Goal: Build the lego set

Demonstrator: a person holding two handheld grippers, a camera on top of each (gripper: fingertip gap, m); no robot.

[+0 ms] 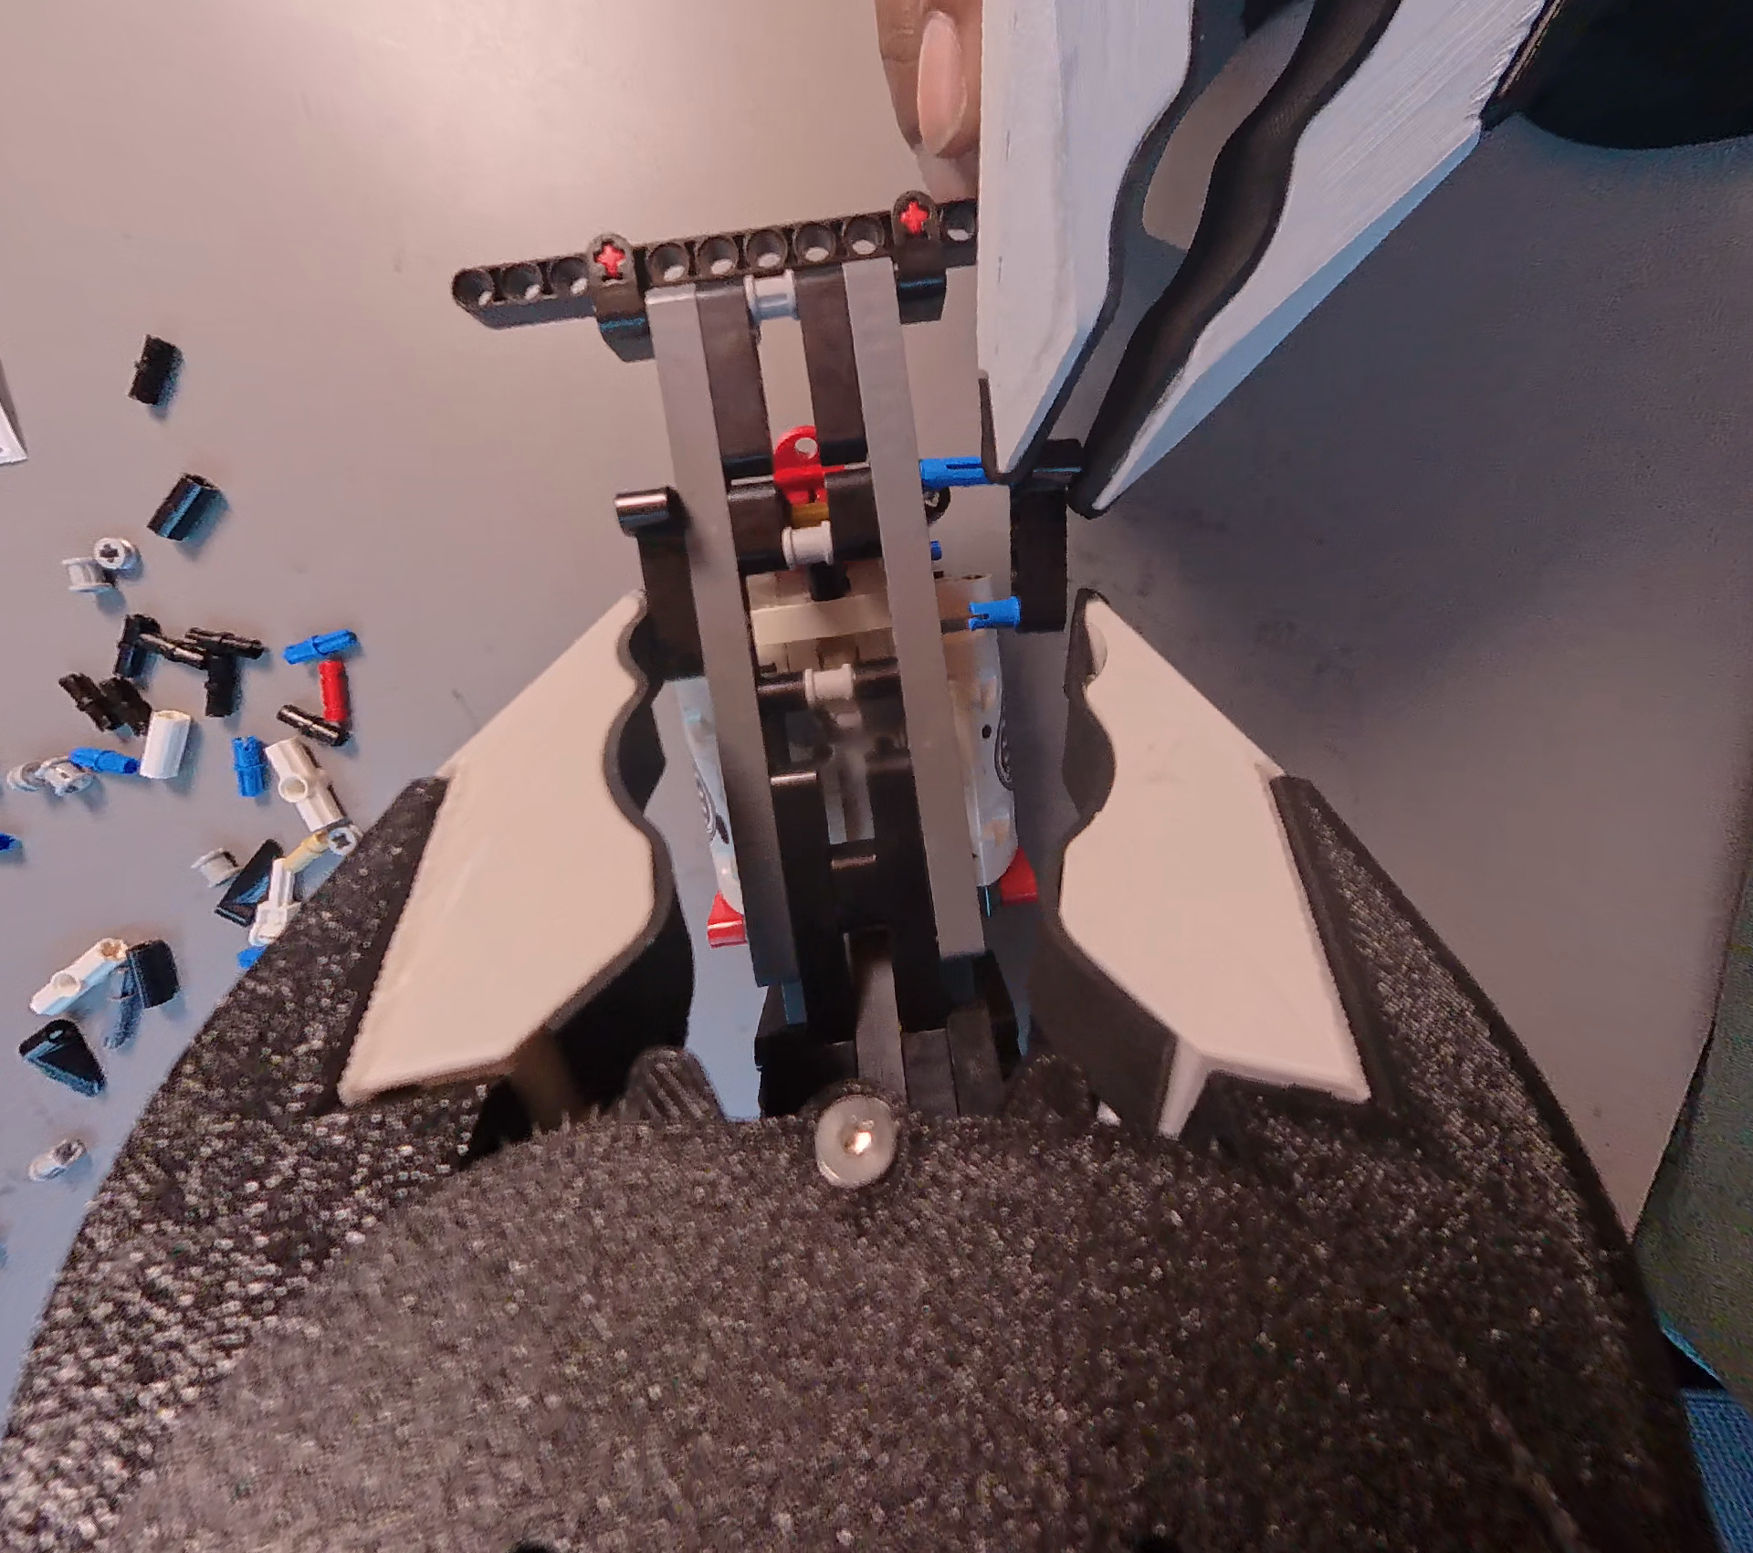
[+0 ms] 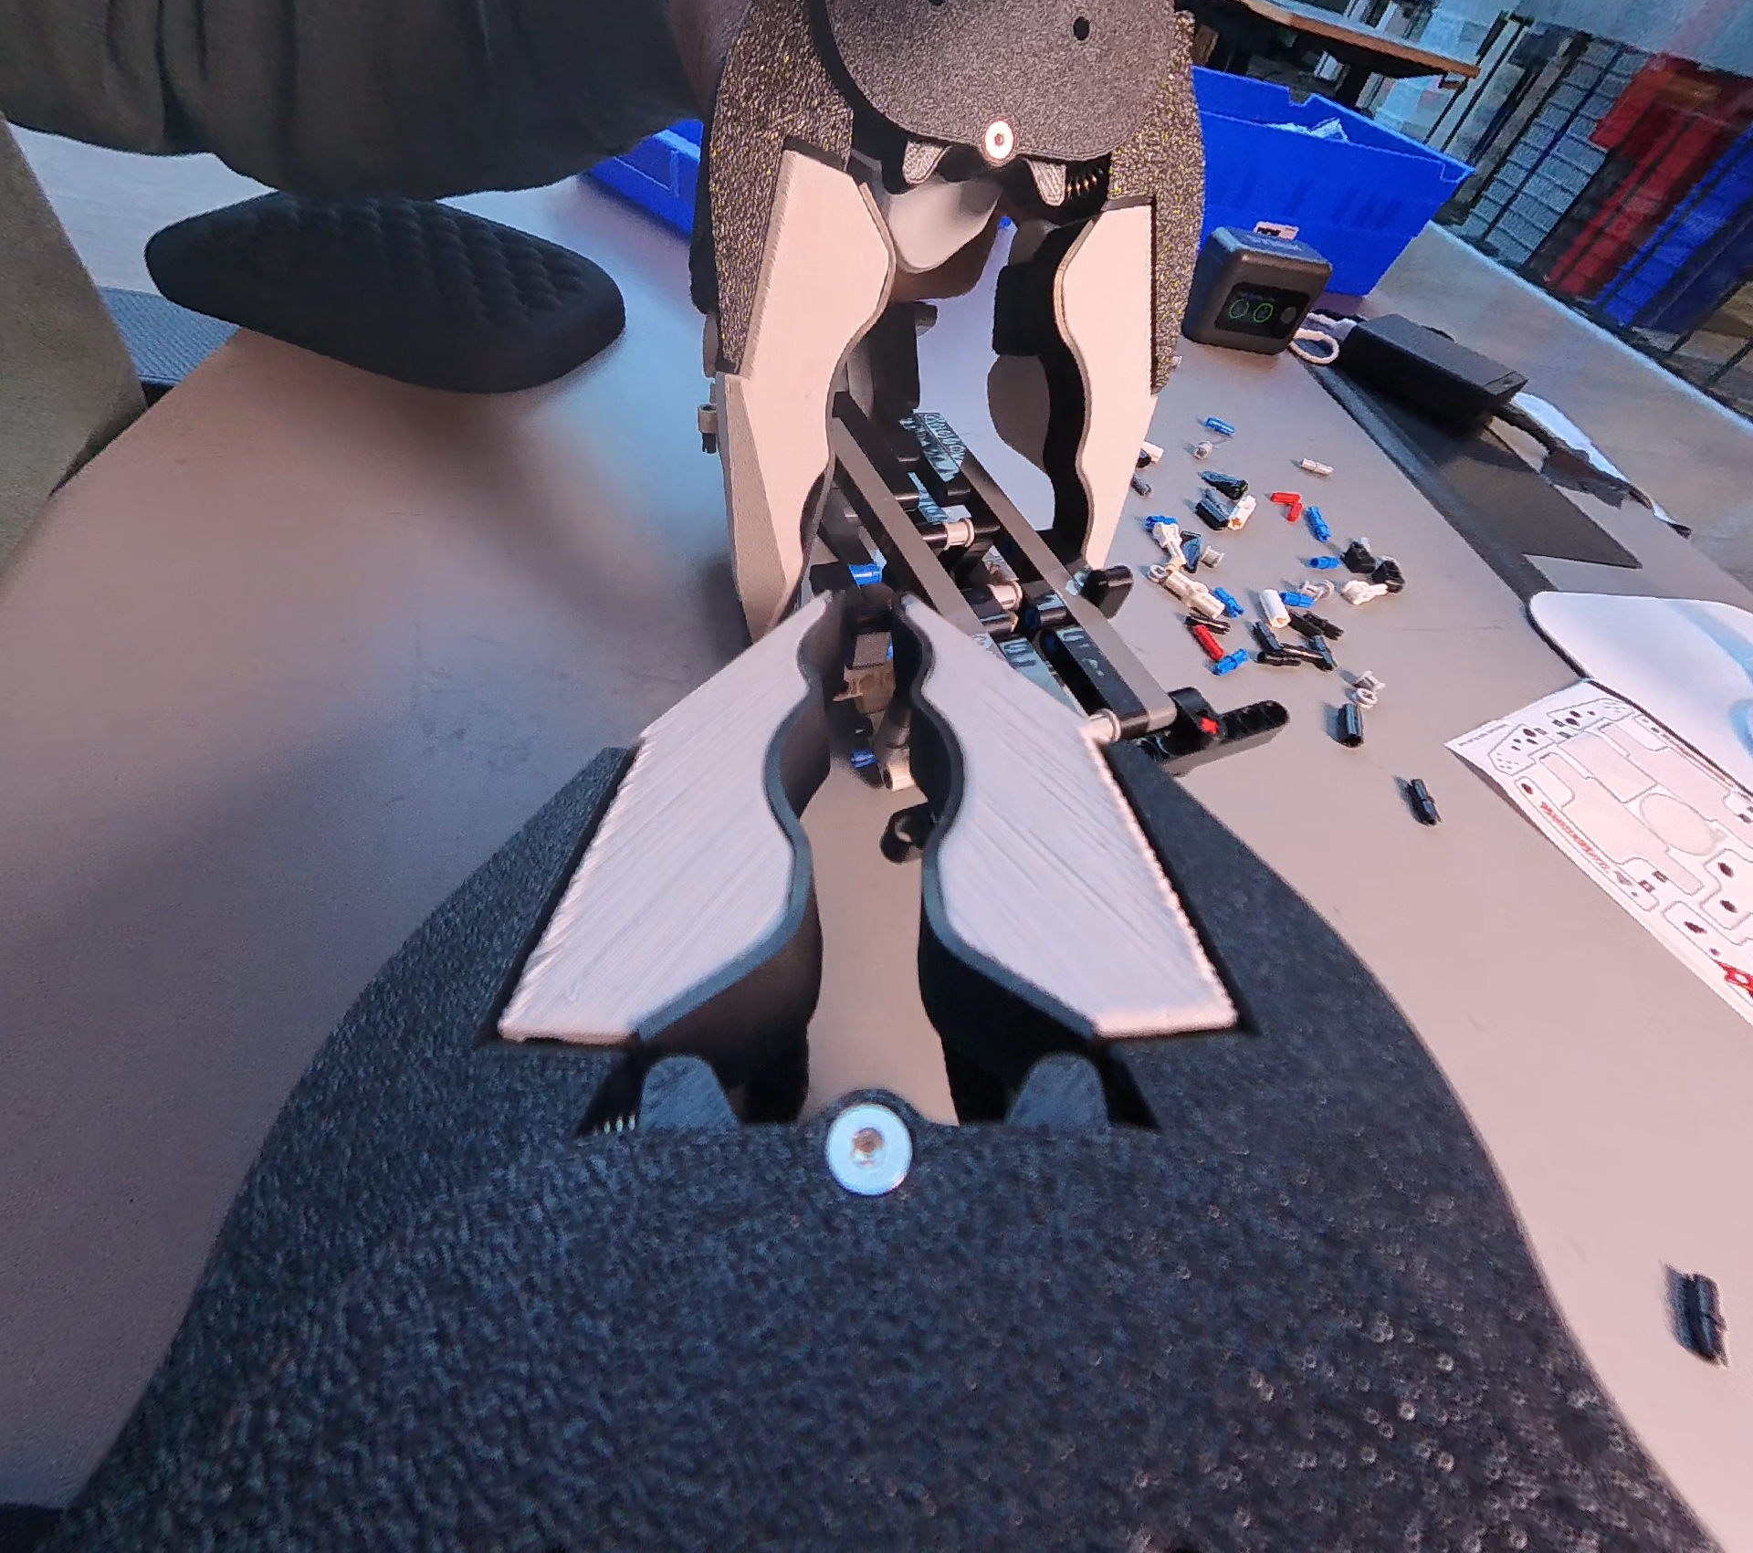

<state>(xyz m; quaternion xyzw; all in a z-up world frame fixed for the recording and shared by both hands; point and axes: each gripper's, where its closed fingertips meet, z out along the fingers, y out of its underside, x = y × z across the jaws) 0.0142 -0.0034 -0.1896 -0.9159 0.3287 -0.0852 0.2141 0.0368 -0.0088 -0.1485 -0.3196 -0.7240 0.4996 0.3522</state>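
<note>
Far left, the loose pieces (image 1: 190, 711) lie scattered on the surface (image 1: 379, 85): small pins, connectors and bushes. I judge them light and quick to skid if nudged.

In the middle is the chassis (image 1: 825, 654), a long frame of grey and black beams with a holed crossbeam (image 1: 721, 265) at its far end. My left claw (image 1: 854, 606) is about half closed on the near end, one finger on each flank. From the right wrist view the frame slopes away from that claw towards the surface. I cannot tell whether the far end touches down.

I judge the frame stiff along its length but only as strong as its pin joints. A twist or a hard squeeze across the rails could pop something loose. The flat outer rails are the place to hold it, not the red and white bits in the core.

To the right, my right claw (image 1: 1039, 469) is pinched narrow on a short black beam (image 1: 1039, 559), held just beside two blue pins (image 1: 951, 471) that stick out of the chassis flank. The beam is hard, smooth plastic and may swivel in the pads, so I would press it on squarely.
</note>
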